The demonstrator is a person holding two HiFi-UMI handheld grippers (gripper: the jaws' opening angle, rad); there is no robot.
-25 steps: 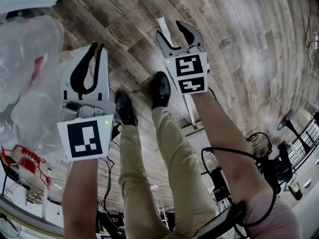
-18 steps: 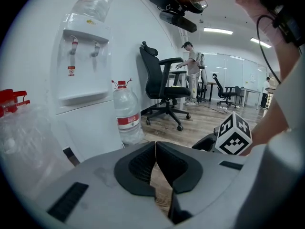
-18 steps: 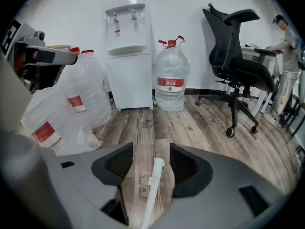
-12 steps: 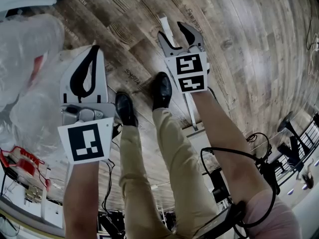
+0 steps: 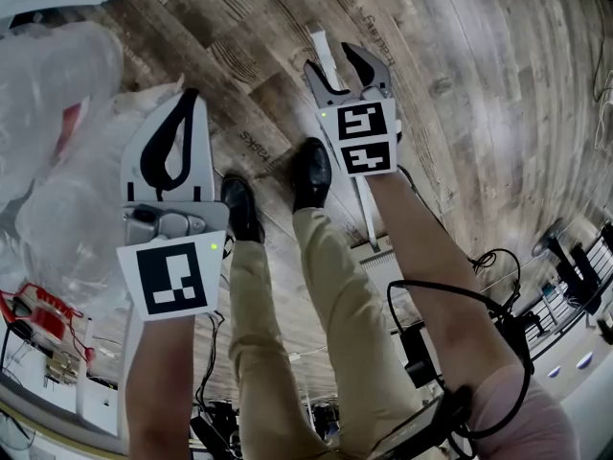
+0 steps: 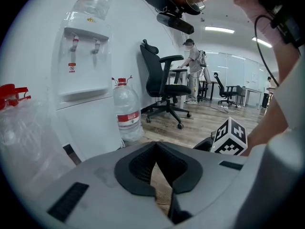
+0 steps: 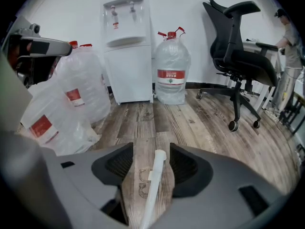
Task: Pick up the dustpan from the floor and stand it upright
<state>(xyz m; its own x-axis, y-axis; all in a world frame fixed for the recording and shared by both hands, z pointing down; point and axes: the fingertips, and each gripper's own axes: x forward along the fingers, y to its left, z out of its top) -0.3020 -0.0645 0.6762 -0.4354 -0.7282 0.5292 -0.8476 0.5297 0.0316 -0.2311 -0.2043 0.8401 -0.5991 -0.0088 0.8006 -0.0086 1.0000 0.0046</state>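
Observation:
The dustpan's long white handle (image 5: 322, 48) lies flat on the wooden floor and runs back under my right arm; its lower stretch (image 5: 365, 209) shows beside the person's leg, and the pan end is mostly hidden. My right gripper (image 5: 337, 58) hangs over the handle's free end, open. In the right gripper view the handle (image 7: 153, 175) runs between the two pads without touching either, and the right gripper (image 7: 151, 165) holds nothing. My left gripper (image 5: 187, 99) sits off to the left, away from the dustpan. Its tips meet with nothing between them (image 6: 156, 147).
Large clear water jugs (image 5: 57, 84) crowd the floor at the left. A white water dispenser (image 7: 126, 46) and a full bottle (image 7: 170, 70) stand against the wall. A black office chair (image 7: 240, 46) stands to the right. The person's black shoes (image 5: 308, 171) stand beside the handle.
My left gripper has drifted slightly down and right in the head view. The right gripper stays open over the handle's end. The handle has not moved.

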